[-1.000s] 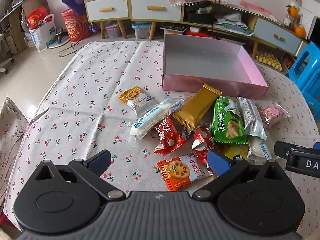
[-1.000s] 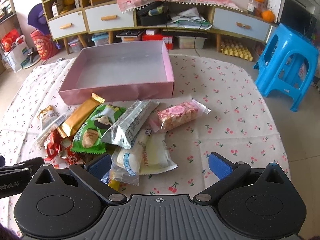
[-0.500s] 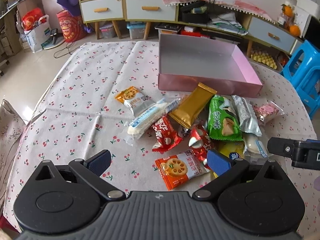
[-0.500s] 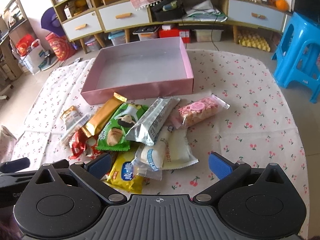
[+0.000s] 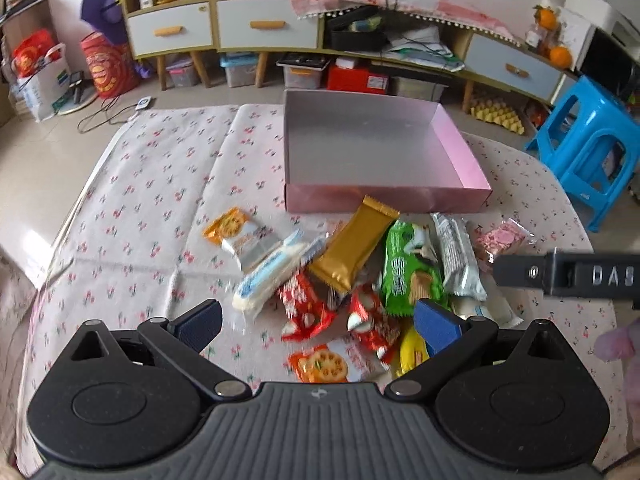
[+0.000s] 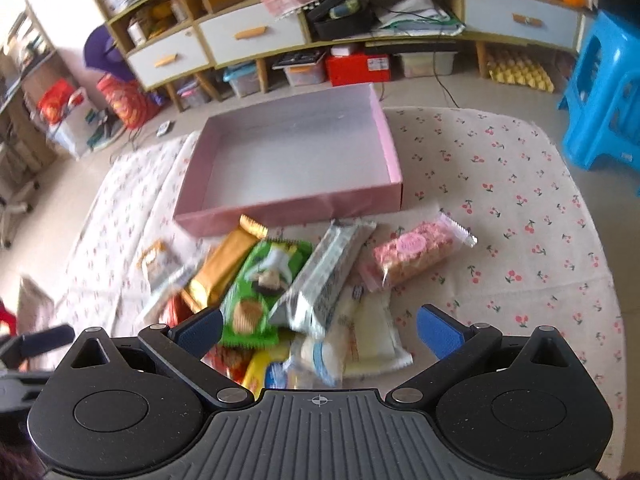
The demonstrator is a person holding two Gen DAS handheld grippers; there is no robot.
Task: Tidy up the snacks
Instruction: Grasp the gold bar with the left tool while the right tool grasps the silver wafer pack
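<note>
1. Both sets of fingers are spread wide and empty: the left gripper (image 5: pixel 316 322) and right gripper (image 6: pixel 318 330) hover above the snack pile (image 6: pixel 288 292).
2. Judged step: approach, nothing picked yet. Next calls for lowering onto one packet and clamping it.
3. The pink box (image 5: pixel 400 200) beyond the pile on the tabletop (image 6: pixel 500 208) holds nothing.

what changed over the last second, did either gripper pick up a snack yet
No pickup yet. Both cameras have pulled up and back from the snack pile: the pink box now sits lower in both views. The left gripper and right gripper remain open and empty. The gold bar, green packet and other snacks lie where they were.
</note>
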